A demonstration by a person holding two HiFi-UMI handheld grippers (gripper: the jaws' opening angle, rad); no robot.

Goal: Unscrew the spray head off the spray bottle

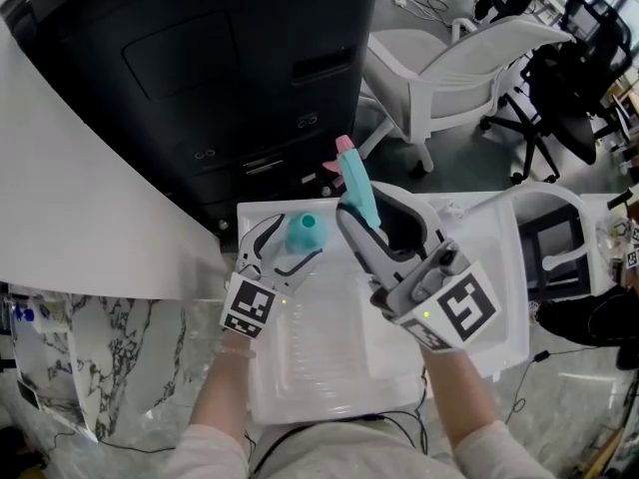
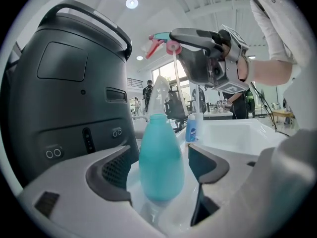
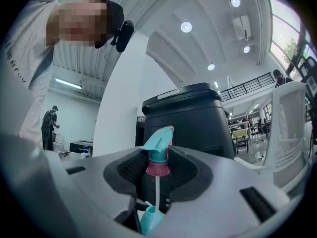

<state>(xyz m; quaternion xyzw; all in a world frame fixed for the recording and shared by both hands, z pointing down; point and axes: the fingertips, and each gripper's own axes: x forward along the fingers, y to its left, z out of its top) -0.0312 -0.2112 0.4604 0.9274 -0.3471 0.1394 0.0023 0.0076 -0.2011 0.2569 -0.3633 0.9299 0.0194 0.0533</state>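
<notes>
My right gripper (image 3: 157, 168) is clamped on the spray head (image 3: 157, 148), held off the teal bottle (image 2: 159, 157) and at about 2 o'clock from it in the head view. My left gripper (image 1: 292, 245) stands wide open, with the bottle upright between its jaws, ungripped.

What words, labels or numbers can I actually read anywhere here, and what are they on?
No text here can be read with confidence.
Small blue bottle: pale label, too small to read.
Person's white sleeve: dark letters, cut off and warped, not readable.
Marker cubes: black-and-white square patterns only, no words.
</notes>
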